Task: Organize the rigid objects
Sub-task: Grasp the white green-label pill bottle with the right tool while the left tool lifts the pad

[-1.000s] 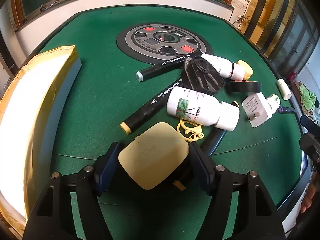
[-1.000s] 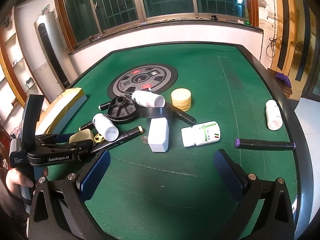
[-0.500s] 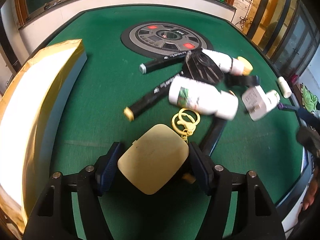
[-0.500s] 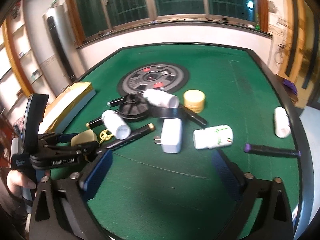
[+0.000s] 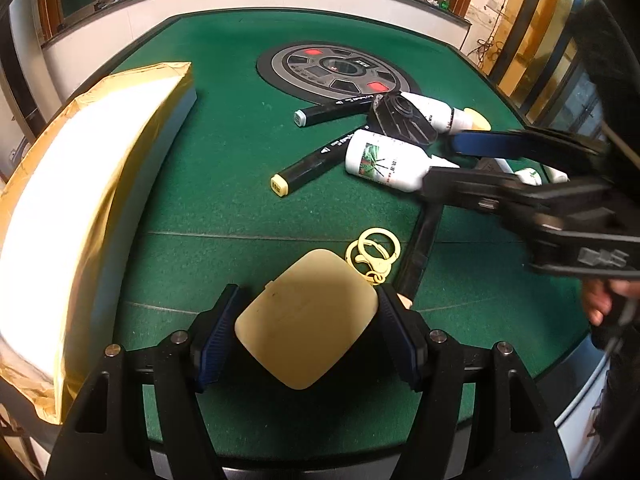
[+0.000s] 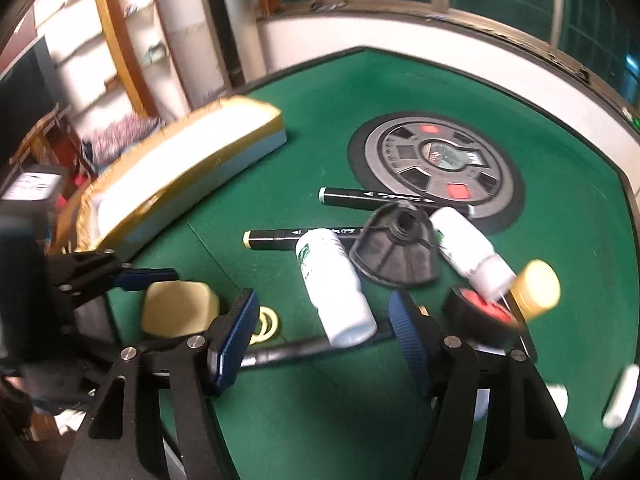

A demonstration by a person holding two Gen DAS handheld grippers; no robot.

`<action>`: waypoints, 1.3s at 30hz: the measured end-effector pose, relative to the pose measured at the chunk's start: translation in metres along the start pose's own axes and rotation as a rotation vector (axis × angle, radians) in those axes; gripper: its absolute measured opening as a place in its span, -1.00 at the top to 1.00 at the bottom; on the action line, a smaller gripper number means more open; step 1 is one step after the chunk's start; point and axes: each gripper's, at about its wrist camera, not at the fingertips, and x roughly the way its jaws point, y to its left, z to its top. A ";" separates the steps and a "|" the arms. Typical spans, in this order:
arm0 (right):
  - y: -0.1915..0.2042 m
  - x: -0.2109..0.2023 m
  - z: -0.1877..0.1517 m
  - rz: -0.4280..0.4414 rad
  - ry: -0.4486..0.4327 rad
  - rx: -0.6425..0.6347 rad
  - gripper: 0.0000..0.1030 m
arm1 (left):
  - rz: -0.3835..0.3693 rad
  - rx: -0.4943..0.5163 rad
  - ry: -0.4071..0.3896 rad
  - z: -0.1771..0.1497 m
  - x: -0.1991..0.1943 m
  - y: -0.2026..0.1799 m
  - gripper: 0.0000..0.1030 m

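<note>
My left gripper [image 5: 308,298] is shut on a pale yellow rounded case [image 5: 304,332], whose yellow key ring [image 5: 374,250] trails on the green felt. In the right wrist view the same case [image 6: 176,312] shows at the lower left. My right gripper [image 6: 322,320] hangs over the pile with its jaws closing. A white bottle [image 6: 334,280] lies between them, and a gap shows on each side of it. From the left wrist view, the right gripper [image 5: 452,164] reaches in from the right around the cap end of that white bottle [image 5: 384,160].
A black ribbed disc [image 6: 396,252], a second white bottle [image 6: 468,248], a yellow jar [image 6: 536,288], a black tape roll [image 6: 480,308] and black markers [image 6: 372,198] crowd the pile. A gold-edged white box [image 5: 60,200] lies at the left. A round grey panel [image 6: 436,160] sits mid-table.
My right gripper swung left over the pile, rolled, and its jaws narrowed around the white bottle. The left gripper drew the yellow case back from the pile, key ring trailing.
</note>
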 end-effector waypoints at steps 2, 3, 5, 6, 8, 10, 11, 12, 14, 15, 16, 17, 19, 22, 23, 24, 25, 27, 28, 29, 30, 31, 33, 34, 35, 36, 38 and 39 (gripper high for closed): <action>0.002 0.011 0.003 0.011 0.024 -0.015 -0.08 | -0.011 -0.001 0.002 -0.001 -0.001 0.001 -0.30; 0.004 0.018 0.005 0.011 0.039 -0.020 -0.02 | -0.015 -0.001 0.002 -0.002 -0.001 0.002 -0.30; 0.005 0.028 0.008 0.001 0.055 -0.025 0.03 | -0.017 0.002 0.004 -0.003 0.001 0.003 -0.30; 0.005 0.031 0.009 0.000 0.061 -0.026 0.07 | -0.015 0.002 0.008 -0.003 0.002 0.003 -0.30; 0.006 0.038 0.010 -0.005 0.074 -0.026 0.12 | -0.014 0.000 0.018 -0.004 0.004 0.004 -0.31; 0.006 0.044 0.010 -0.008 0.086 -0.022 0.34 | -0.013 0.002 0.017 -0.007 0.004 0.003 -0.31; 0.006 0.046 0.009 -0.009 0.094 -0.014 0.41 | -0.013 0.004 0.020 -0.008 0.004 0.003 -0.31; 0.006 0.046 0.008 -0.004 0.086 -0.008 0.41 | -0.014 0.007 0.020 -0.008 0.003 0.003 -0.31; 0.005 0.042 0.005 0.001 0.079 -0.001 0.41 | -0.017 0.012 0.021 -0.010 0.002 0.004 -0.31; 0.005 0.040 0.002 0.001 0.076 0.002 0.41 | -0.019 0.014 0.022 -0.011 0.002 0.004 -0.31; 0.006 0.040 0.001 0.001 0.074 0.003 0.41 | -0.020 0.016 0.023 -0.012 0.001 0.004 -0.31; 0.006 0.037 -0.001 0.005 0.073 0.005 0.41 | -0.022 0.019 0.024 -0.013 0.001 0.004 -0.31; 0.006 0.035 -0.004 0.011 0.074 0.010 0.41 | -0.023 0.026 0.025 -0.015 0.000 0.004 -0.31; 0.009 0.031 -0.008 0.017 0.071 0.007 0.41 | -0.021 0.052 0.022 -0.018 -0.001 0.001 -0.36; 0.010 0.032 -0.008 0.018 0.070 0.005 0.41 | -0.023 0.057 0.021 -0.018 0.000 0.000 -0.42; 0.010 0.031 -0.009 0.018 0.069 0.005 0.41 | -0.022 0.062 0.019 -0.018 0.000 -0.002 -0.43; 0.011 0.031 -0.009 0.017 0.067 0.005 0.41 | -0.017 0.066 0.017 -0.018 0.001 -0.003 -0.44; 0.011 0.034 -0.007 0.016 0.067 0.009 0.41 | -0.001 0.085 0.012 -0.019 0.002 -0.006 -0.44; 0.011 0.034 -0.007 0.016 0.067 0.009 0.41 | 0.008 0.100 0.009 -0.020 0.002 -0.008 -0.43; 0.011 0.035 -0.007 0.015 0.067 0.008 0.41 | 0.013 0.112 0.008 -0.021 0.002 -0.009 -0.43; 0.011 0.036 -0.006 0.013 0.068 0.006 0.41 | 0.017 0.123 0.007 -0.022 0.002 -0.010 -0.43; 0.012 0.036 -0.006 0.013 0.068 0.005 0.41 | 0.019 0.134 0.008 -0.023 0.001 -0.011 -0.43; 0.013 0.038 -0.005 0.016 0.073 0.004 0.41 | 0.016 0.146 0.009 -0.025 0.000 -0.012 -0.42; 0.014 0.040 -0.005 0.023 0.081 0.005 0.41 | 0.016 0.150 0.008 -0.026 -0.001 -0.011 -0.35; 0.015 0.042 -0.006 0.025 0.085 0.003 0.41 | 0.023 0.153 0.004 -0.027 -0.002 -0.011 -0.22; 0.017 0.043 -0.007 0.023 0.083 0.001 0.41 | 0.025 0.155 0.001 -0.028 -0.003 -0.010 -0.22; 0.019 0.044 -0.007 0.017 0.076 -0.001 0.41 | 0.008 0.148 0.001 -0.028 -0.004 -0.007 -0.22; 0.019 0.044 -0.007 0.019 0.074 0.003 0.41 | 0.007 0.149 0.001 -0.028 -0.004 -0.008 -0.22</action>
